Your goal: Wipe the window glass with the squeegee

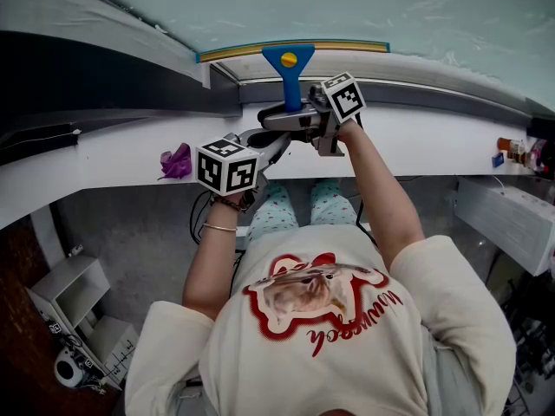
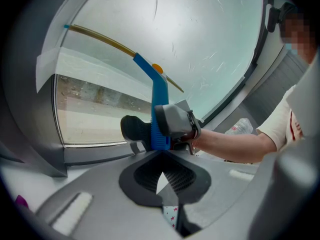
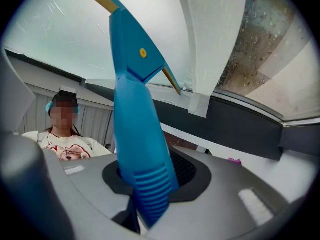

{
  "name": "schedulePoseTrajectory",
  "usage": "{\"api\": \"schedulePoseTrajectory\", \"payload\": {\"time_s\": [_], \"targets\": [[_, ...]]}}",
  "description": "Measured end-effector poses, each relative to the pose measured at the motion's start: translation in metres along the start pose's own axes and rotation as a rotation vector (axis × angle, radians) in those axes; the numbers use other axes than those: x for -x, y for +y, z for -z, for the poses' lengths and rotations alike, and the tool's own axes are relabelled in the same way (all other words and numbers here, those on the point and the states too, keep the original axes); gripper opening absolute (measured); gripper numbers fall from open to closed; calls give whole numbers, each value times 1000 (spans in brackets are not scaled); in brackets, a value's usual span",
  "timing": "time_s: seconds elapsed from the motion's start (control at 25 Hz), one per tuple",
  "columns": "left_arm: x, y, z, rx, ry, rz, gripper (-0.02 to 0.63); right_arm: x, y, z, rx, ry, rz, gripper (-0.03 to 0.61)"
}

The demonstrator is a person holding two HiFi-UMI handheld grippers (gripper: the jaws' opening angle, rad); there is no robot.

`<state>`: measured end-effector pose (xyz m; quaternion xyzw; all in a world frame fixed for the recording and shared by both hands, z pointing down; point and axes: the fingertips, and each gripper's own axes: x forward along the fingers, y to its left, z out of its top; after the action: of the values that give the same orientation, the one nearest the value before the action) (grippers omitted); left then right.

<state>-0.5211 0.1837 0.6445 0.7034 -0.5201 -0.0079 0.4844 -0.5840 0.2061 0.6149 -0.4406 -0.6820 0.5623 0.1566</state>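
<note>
The squeegee [image 1: 289, 68] has a blue handle and a yellow blade that lies against the window glass [image 1: 364, 7] just above the lower frame. My right gripper [image 1: 297, 113] is shut on the handle's ribbed lower end, seen close up in the right gripper view, where the squeegee [image 3: 136, 109] rises from the right gripper [image 3: 149, 186]. My left gripper [image 1: 279, 139] hangs just below and to the left of it, off the tool. In the left gripper view the squeegee [image 2: 159, 96] stands ahead of the left gripper [image 2: 161, 170], whose pads meet with nothing between them.
A purple cloth [image 1: 177, 161] lies on the white sill [image 1: 104, 159] to the left. Small items [image 1: 513, 149] stand at the sill's right end, and a plastic bottle [image 2: 242, 126] lies there too. A pale strip [image 3: 210, 49] covers part of the glass. Shelving [image 1: 74, 297] stands on the floor at lower left.
</note>
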Motion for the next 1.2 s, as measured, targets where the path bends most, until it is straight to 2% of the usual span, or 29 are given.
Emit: {"api": "schedulePoseTrajectory", "payload": {"time_s": [0.52,0.72,0.84,1.0,1.2], "targets": [[-6,5,10,74,10,20,6,5,-10,9,-52,-9,-36,132],[-6,4,11,103,-1,47,6,5,-10,10,-40,-10,-38,113],[-3,-1,11,91,-12,60,6,4,-5,10,-8,-30,-42,90],[4,-15,8,51,-40,77,6,2,6,11,37,-50,-61,14],[13,-22,9,-11,-23,52,6,-2,15,9,39,-99,-64,12]]}}
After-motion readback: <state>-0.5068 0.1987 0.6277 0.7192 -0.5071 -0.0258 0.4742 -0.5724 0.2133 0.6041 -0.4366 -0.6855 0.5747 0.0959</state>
